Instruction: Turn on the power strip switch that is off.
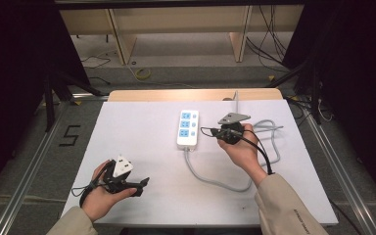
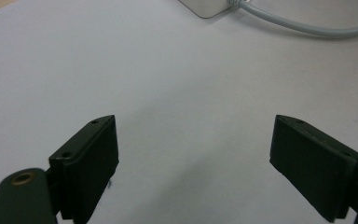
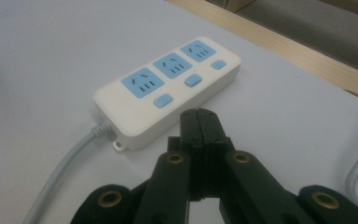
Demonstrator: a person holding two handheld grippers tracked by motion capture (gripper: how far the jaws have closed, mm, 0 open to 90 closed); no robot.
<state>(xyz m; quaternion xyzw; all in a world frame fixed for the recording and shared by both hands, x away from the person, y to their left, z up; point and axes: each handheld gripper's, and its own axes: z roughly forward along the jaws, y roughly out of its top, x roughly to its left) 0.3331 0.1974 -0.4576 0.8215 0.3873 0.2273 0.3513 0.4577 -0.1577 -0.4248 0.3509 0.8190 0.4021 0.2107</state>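
— Item one, largest?
— The table [image 1: 142, 147], white-topped, wooden strip along its far edge, taking up the centre of the high view.

— Item two?
— One power strip [image 1: 188, 128], white with three blue sockets and three blue switches, lying flat at upper centre of the high view. Its grey cable [image 1: 215, 182] leaves the near end and loops round to the right.

— Item three?
— My right gripper [image 1: 210, 130], held just right of the strip, fingers pointing at its side. In the right gripper view they are pressed together on nothing, tips just short of the strip's edge.

— Item four?
— My left gripper [image 1: 144, 182], lower left of the high view, well apart from the strip. Fingers spread wide over bare table, nothing between them.
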